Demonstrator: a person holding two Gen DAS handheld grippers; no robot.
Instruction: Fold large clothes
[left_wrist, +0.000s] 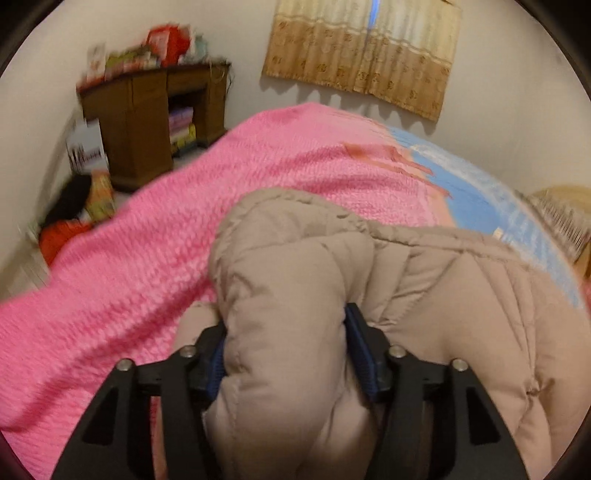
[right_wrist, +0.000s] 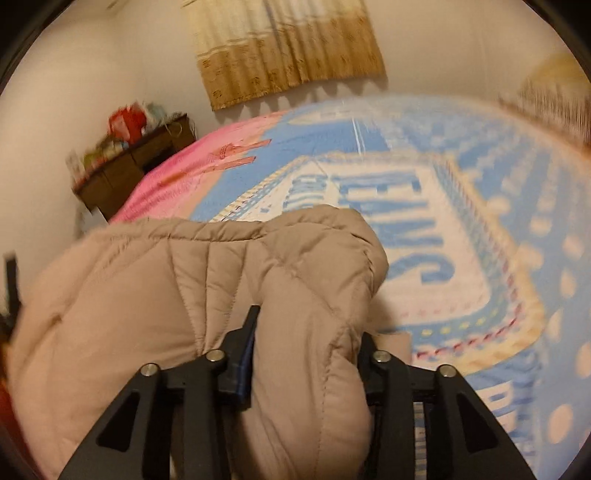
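Both grippers, left gripper and right gripper, have jaws clamped on thick folds of the beige puffer jacket over the bed; slippery padding could squeeze free.

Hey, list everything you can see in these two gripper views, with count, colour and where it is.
Puffer jacket: one, beige, quilted, bunched on the bed, clamped in both tongs.
Pink blanket: one, covering the bed's left part.
Blue and white blanket: one, with large blue lettering, on the bed's right part.
Curtain: one, tan and cream, on the far wall.
Wooden cabinet: one, brown, far left corner; blurred colourful items on top.
Bags on floor: red and black, beside the cabinet, too blurred to count.
Left tongs: black, blue pads, shut on the jacket.
Right tongs: black, shut on the jacket.
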